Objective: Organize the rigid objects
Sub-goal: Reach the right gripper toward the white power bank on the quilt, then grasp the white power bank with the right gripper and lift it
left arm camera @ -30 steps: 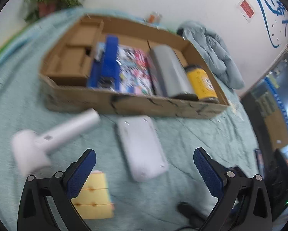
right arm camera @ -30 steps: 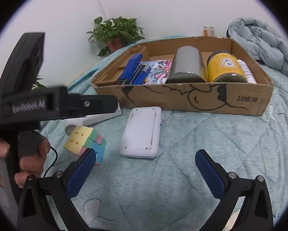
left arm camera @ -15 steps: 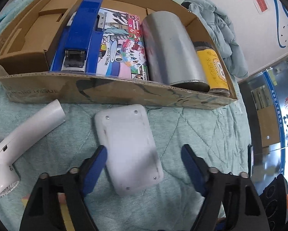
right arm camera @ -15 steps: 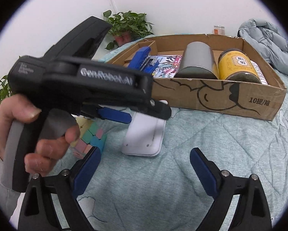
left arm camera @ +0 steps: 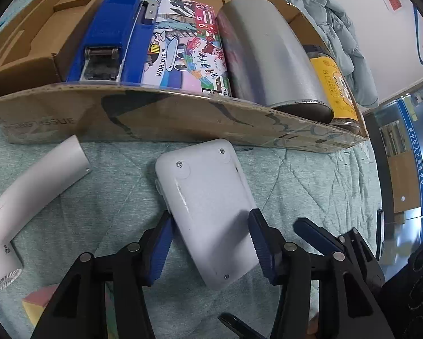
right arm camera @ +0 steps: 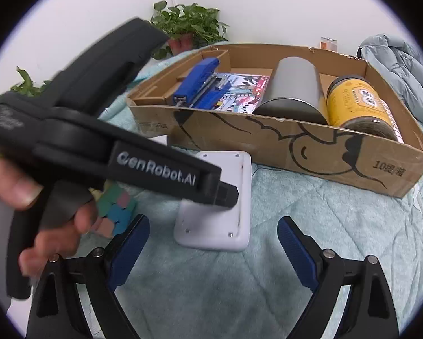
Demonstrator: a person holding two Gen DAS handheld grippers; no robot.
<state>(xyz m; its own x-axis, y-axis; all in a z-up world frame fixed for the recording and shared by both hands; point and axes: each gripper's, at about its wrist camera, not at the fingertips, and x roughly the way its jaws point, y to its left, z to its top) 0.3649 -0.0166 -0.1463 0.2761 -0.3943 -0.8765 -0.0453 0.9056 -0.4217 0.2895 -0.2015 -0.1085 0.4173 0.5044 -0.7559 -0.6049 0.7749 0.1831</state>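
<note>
A flat white device point(left arm camera: 208, 206) lies underside up on the teal quilt just in front of the cardboard box point(left arm camera: 169, 118). My left gripper point(left arm camera: 211, 243) straddles its near half, blue pads against both long sides. In the right wrist view the white device point(right arm camera: 220, 220) sits under the left gripper's black body. My right gripper point(right arm camera: 211, 245) is open and empty, hovering over the quilt before the white device. The cardboard box point(right arm camera: 296, 144) holds a blue stapler point(left arm camera: 109, 28), a colourful book point(left arm camera: 183, 53), a silver cylinder point(left arm camera: 268, 56) and a yellow jar point(left arm camera: 333, 87).
A white hair dryer point(left arm camera: 28, 203) lies left of the white device. A pastel puzzle cube point(right arm camera: 115, 212) sits on the quilt at left. A grey jacket point(right arm camera: 403, 70) lies behind the box. Potted plants point(right arm camera: 189, 28) stand by the wall.
My left gripper moved forward and down over the white device and narrowed its fingers onto its sides. My right gripper shifted slightly closer and stayed open.
</note>
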